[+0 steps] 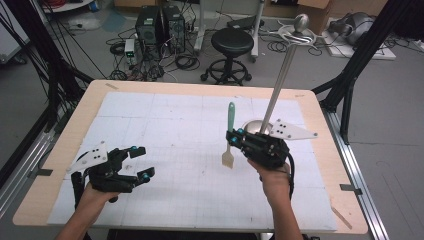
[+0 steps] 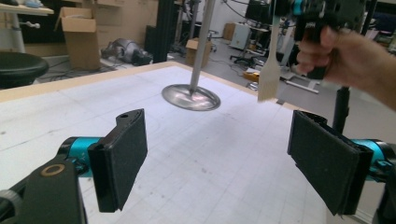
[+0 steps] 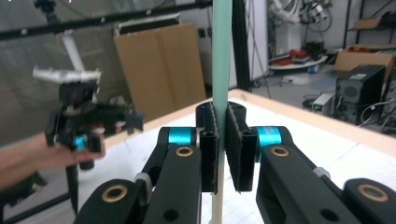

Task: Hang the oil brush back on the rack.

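A spatula [image 1: 230, 118] with a green handle and a pale flat blade hangs upright above the white gridded mat [image 1: 175, 190], blade down. My right gripper [image 1: 231, 136] is shut on its handle; in the right gripper view the pads of the right gripper [image 3: 222, 140] press the green handle [image 3: 222, 56] from both sides. My left gripper [image 1: 141, 163] is held low over the mat's left part, open and holding nothing. In the left gripper view its pads [image 2: 123, 158] stand far apart, and the spatula [image 2: 270, 70] shows ahead at upper right.
A metal stand with a round base [image 1: 251, 126] and a tall slanted pole [image 1: 281, 75] sits just behind the right gripper. A black stool [image 1: 232, 42], computer towers [image 1: 160, 22] and cables lie on the floor beyond the table's far edge.
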Available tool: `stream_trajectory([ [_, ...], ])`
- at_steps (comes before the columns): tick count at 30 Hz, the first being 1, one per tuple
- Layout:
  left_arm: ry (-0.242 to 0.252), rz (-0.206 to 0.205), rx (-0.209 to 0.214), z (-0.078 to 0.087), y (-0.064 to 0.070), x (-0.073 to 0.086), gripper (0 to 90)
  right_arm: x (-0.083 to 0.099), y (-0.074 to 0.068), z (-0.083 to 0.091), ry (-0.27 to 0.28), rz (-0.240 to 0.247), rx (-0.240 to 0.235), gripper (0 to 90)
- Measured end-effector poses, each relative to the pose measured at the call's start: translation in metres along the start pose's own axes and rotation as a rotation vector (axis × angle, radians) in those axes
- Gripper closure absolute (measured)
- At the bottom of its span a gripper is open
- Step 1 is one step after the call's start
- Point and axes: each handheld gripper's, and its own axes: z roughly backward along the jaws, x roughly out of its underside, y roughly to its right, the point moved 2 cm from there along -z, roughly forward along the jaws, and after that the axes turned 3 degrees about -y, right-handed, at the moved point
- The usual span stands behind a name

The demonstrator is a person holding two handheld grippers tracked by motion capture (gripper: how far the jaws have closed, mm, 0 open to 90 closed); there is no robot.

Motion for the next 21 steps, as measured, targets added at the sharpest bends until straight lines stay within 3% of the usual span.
stream_trajectory([
  [9, -0.014, 0.003, -0.019, 0.005, -0.006, 0.010, 20.4, -0.036, 0.028, 0.015, 0.072, -0.026, 0.035, 85.2],
  [21, -0.032, -0.004, -0.023, 0.004, -0.005, 0.013, 20.6, -0.076, 0.052, 0.037, 0.089, -0.012, 0.109, 85.1],
])
